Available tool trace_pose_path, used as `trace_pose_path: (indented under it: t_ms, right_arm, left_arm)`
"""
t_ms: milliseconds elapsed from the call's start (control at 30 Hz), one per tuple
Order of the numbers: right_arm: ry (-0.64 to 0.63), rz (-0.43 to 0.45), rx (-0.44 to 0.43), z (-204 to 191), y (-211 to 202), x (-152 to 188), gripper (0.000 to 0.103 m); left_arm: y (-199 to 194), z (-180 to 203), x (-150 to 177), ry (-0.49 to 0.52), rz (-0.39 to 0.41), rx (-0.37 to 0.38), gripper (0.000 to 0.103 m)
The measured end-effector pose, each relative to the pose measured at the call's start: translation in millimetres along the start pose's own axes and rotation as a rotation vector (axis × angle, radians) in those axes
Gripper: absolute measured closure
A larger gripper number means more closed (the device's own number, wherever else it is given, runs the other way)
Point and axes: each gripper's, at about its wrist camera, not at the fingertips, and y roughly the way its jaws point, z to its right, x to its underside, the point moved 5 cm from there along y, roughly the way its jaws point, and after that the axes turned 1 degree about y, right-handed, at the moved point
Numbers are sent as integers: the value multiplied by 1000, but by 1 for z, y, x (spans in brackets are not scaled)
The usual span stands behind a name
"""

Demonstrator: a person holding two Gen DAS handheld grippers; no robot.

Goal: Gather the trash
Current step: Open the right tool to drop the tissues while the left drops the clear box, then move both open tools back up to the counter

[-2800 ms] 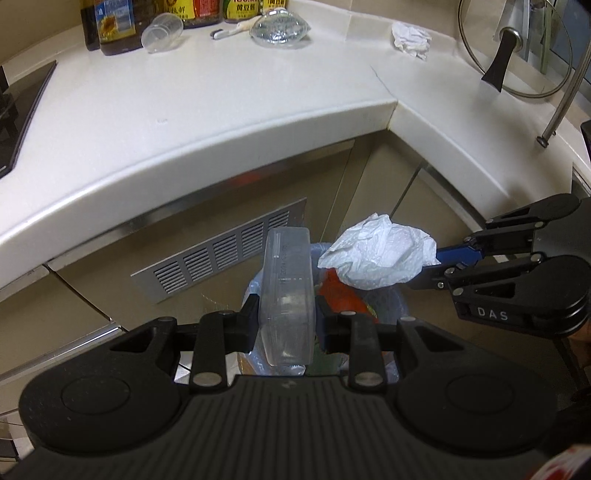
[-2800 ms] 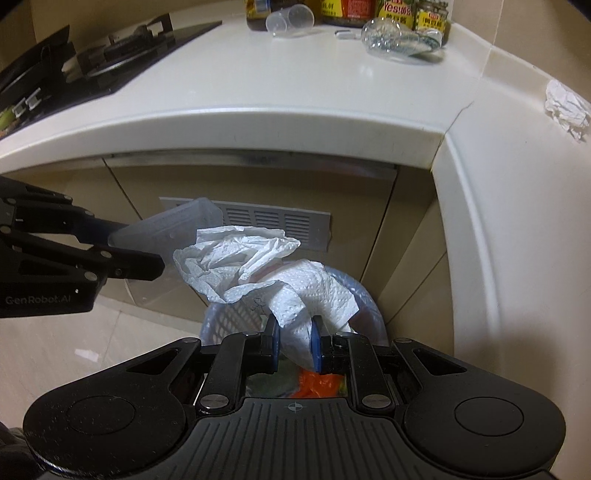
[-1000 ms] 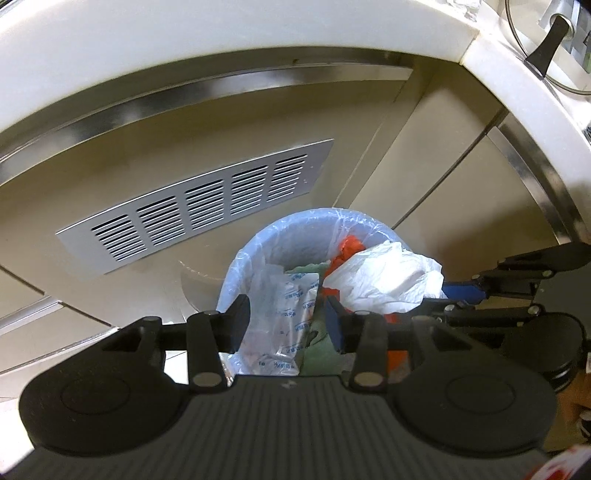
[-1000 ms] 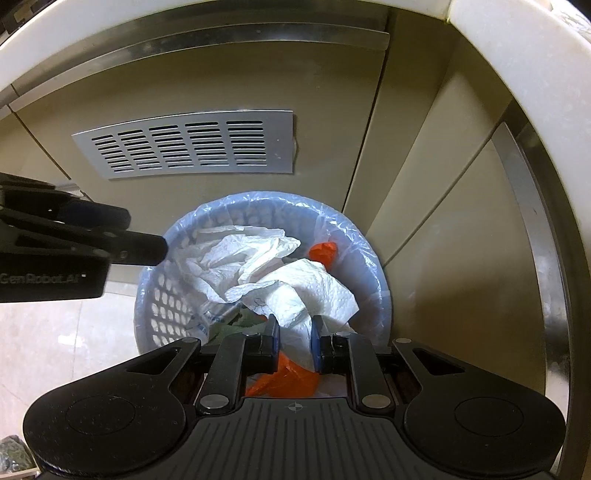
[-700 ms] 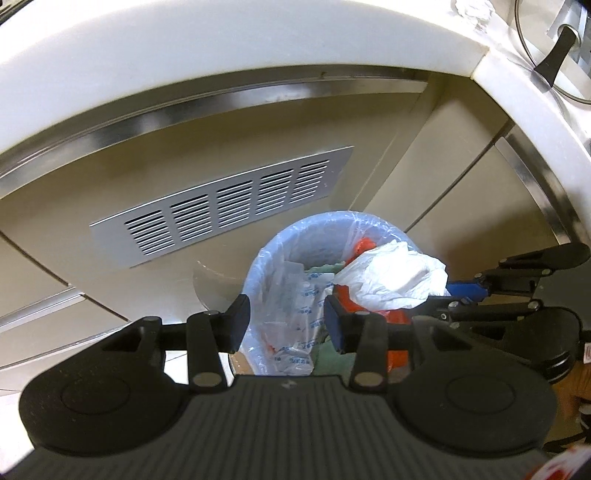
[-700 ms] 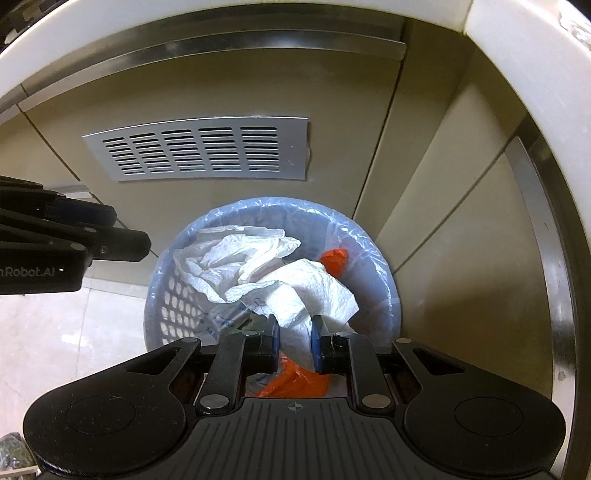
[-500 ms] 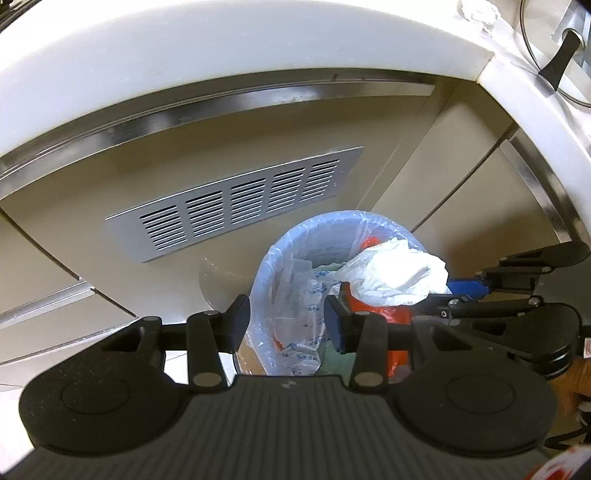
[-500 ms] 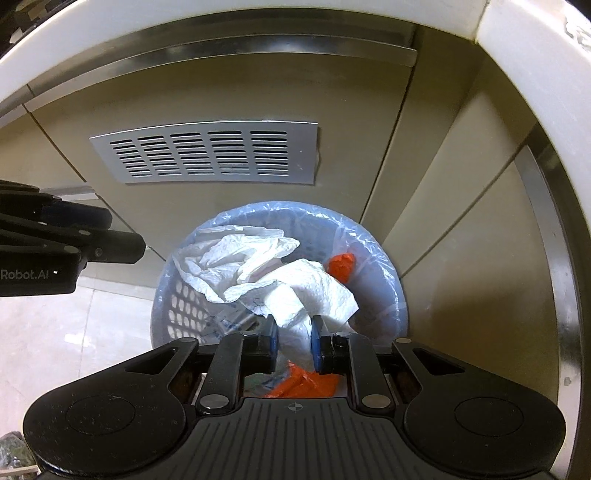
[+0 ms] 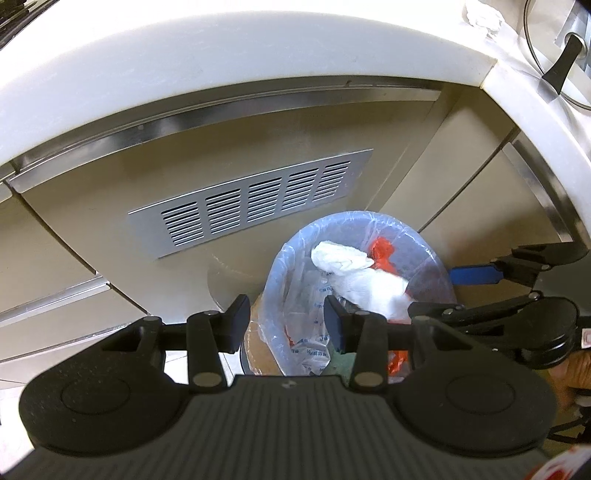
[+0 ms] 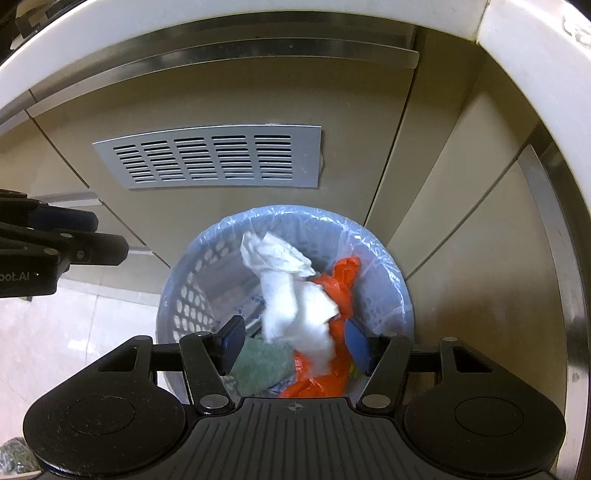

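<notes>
The right tool (image 10: 293,341) is positioned over the waste bin (image 10: 384,266), pointing steeply down. Its jaws have just been opening and now stand well apart. The crumpled white paper towel (image 10: 291,291) is between and beyond them, blurred, inside the bin mouth; neither pad presses on it. The towel lies against an orange plastic bag (image 10: 343,280) already in the bin. A green item (image 10: 262,363) lies at the near side of the bin, below the left pad.

The left tool (image 9: 288,319) sits beside the bin on its left, jaws partly open and holding nothing. Through its gap a clear plastic wrapper (image 9: 314,314) shows inside the bin's blue liner.

From the left wrist view the towel (image 9: 354,273) lies within the liner, with the right tool (image 9: 476,291) at the bin's right edge.

The bin stands on the floor against a cabinet front carrying a metal vent grille (image 10: 210,160), under the white surface (image 9: 221,55). A second crumpled tissue (image 9: 484,16) rests on that surface near its corner.
</notes>
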Motion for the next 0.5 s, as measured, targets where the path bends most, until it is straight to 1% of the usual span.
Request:
trace_pose_path:
  t_ms: [233, 500]
  right_arm:
    - [0, 6, 3, 1, -5, 1, 43]
    - [-13, 47, 0, -1, -25, -7, 43]
  left_arm:
    - [-3, -2, 0, -1, 14, 0, 64]
    - [-21, 1, -11, 9, 62, -9, 64]
